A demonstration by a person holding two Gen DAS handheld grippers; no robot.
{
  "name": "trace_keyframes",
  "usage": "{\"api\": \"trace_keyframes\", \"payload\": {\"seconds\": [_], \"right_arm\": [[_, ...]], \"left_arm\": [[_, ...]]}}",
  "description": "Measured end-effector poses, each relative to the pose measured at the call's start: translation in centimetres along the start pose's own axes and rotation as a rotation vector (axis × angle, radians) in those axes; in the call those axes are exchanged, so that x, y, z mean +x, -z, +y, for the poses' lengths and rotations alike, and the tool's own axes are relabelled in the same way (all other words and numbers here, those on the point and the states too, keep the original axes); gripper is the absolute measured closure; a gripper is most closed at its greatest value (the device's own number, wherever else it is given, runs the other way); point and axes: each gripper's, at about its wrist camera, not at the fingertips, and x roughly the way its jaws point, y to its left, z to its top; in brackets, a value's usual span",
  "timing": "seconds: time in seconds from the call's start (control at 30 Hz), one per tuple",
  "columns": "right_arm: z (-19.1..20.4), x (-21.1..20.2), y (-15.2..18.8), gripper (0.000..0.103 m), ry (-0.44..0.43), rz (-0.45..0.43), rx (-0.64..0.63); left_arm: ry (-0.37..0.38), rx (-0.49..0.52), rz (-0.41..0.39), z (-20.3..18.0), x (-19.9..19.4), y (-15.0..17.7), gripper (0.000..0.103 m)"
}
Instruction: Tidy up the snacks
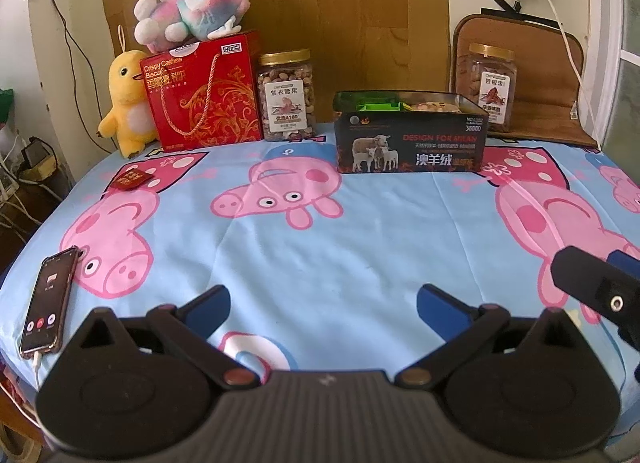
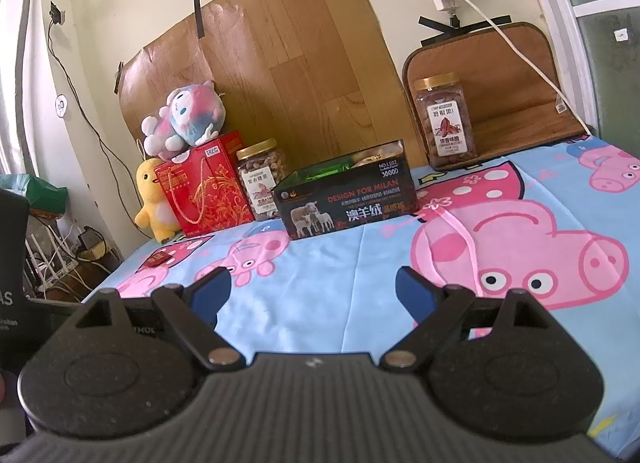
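A black open box [image 1: 412, 143] printed with sheep stands at the back of the table and holds green and yellow snack packs; it also shows in the right wrist view [image 2: 348, 199]. A small red snack packet [image 1: 131, 178] lies on the cloth at the left, small in the right wrist view [image 2: 157, 259]. My left gripper [image 1: 323, 305] is open and empty, low over the near cloth. My right gripper [image 2: 314, 290] is open and empty too; part of it shows at the right edge of the left wrist view [image 1: 596, 287].
A red biscuit gift box [image 1: 204, 91], a nut jar [image 1: 287, 97], a second jar [image 1: 490, 87] on a brown mat, a yellow duck plush [image 1: 126, 103] and a pink plush [image 1: 192, 9] line the back. A phone [image 1: 50, 303] lies on the cartoon-pig cloth [image 1: 320, 243] at the left edge.
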Motion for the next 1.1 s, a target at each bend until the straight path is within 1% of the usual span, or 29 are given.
{"api": "trace_keyframes", "payload": {"seconds": [0.87,1.1], "right_arm": [[0.06,0.1,-0.03,0.012,0.0,0.005,-0.003],[0.03,0.09,-0.03,0.012,-0.001,0.007,-0.003]], "left_arm": [[0.011,0.01,0.007,-0.28,-0.02,-0.05,0.0],[0.002,0.012,0.0,-0.39,-0.05,0.0,0.0]]}}
